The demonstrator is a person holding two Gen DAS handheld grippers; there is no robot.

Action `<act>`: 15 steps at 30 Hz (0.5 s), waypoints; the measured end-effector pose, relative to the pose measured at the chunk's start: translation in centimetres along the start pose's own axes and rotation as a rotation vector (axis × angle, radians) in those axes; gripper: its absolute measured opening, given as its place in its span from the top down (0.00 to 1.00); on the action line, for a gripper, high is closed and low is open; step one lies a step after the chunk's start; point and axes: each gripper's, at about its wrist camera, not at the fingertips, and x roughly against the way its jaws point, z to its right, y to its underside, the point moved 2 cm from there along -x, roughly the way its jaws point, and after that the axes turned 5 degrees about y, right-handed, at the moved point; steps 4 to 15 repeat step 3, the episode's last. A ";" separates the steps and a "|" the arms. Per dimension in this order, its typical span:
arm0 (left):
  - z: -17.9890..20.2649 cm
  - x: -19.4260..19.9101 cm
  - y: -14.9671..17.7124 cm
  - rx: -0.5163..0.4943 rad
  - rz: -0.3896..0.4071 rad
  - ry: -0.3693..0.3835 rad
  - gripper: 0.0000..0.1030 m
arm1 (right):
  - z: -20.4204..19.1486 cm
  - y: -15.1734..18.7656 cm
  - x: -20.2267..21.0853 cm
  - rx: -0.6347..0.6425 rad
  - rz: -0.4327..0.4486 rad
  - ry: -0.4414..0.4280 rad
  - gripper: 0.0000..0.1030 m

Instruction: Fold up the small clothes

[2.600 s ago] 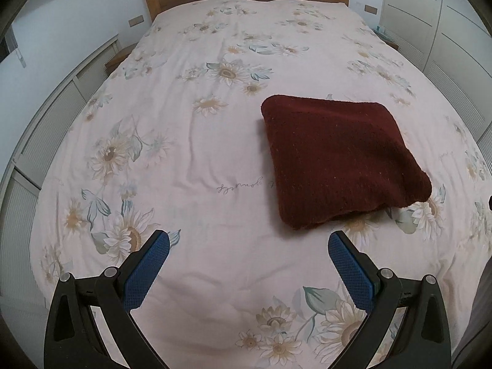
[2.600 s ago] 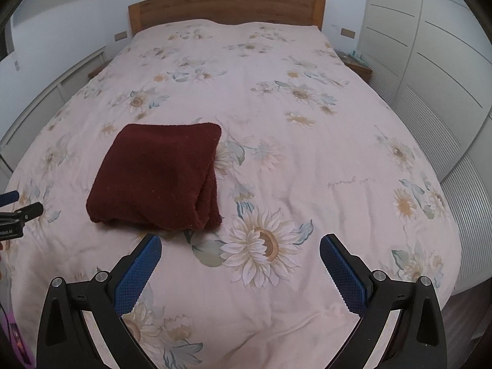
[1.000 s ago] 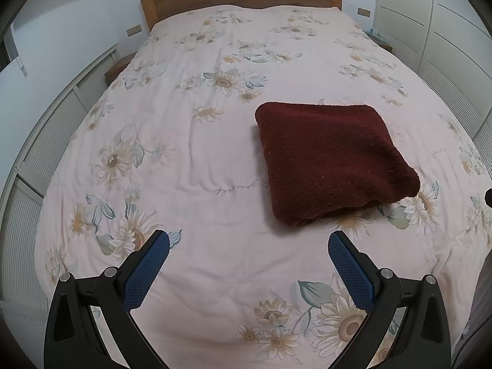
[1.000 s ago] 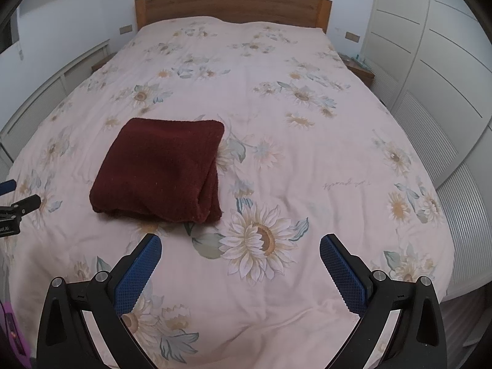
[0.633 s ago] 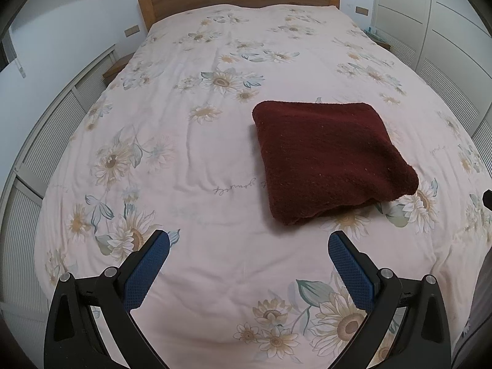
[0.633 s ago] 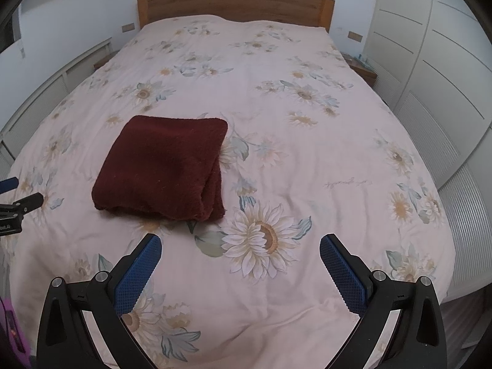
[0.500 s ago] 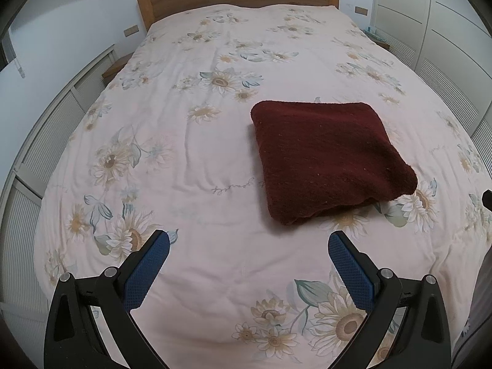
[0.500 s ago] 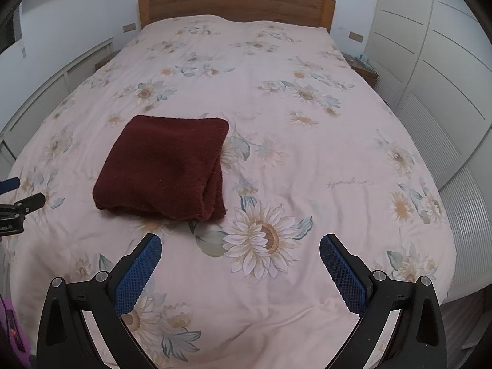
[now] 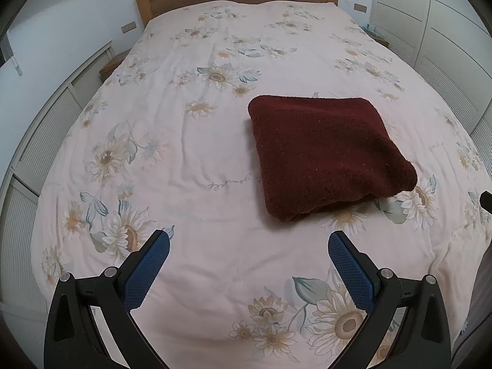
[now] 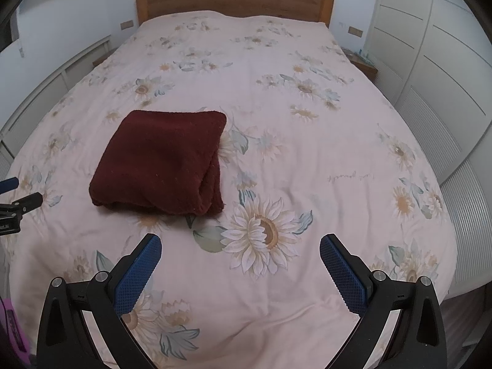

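Your two tools hang over the foot of a bed [image 9: 190, 160] dressed in a pale sunflower-print cover, both spread wide and holding nothing: the left tool [image 9: 248, 253] fills the bottom of its own view, the right tool [image 10: 240, 252] the bottom of its view. The task's thing, a dark red knitted garment [image 9: 326, 153], lies on the cover right of centre in the left wrist view and left of centre [image 10: 163, 160] in the right wrist view, clear of both tools. It already sits as a neat, thick square, so the folding looks done or close to it. The cloth reads as soft, fuzzy and fairly bulky, light enough to lift but likely to sag and slide open if you take it by a single layer. At its lower right corner in the right wrist view the stacked layers show as a rounded roll; a pinch there, through all layers at once, should keep the bundle together. The plain folded edge at the upper side offers less to grip. A wooden headboard [image 10: 233, 0] closes the top of the frame.
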 end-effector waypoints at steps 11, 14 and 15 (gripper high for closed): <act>0.1 0.0 0.0 -0.005 -0.001 0.000 0.01 | 0.0 0.0 0.0 -0.001 0.001 -0.001 0.00; 0.1 0.0 0.0 -0.005 -0.001 0.000 0.01 | 0.0 0.0 0.0 -0.001 0.001 -0.001 0.00; 0.1 0.0 0.0 -0.005 -0.001 0.000 0.01 | 0.0 0.0 0.0 -0.001 0.001 -0.001 0.00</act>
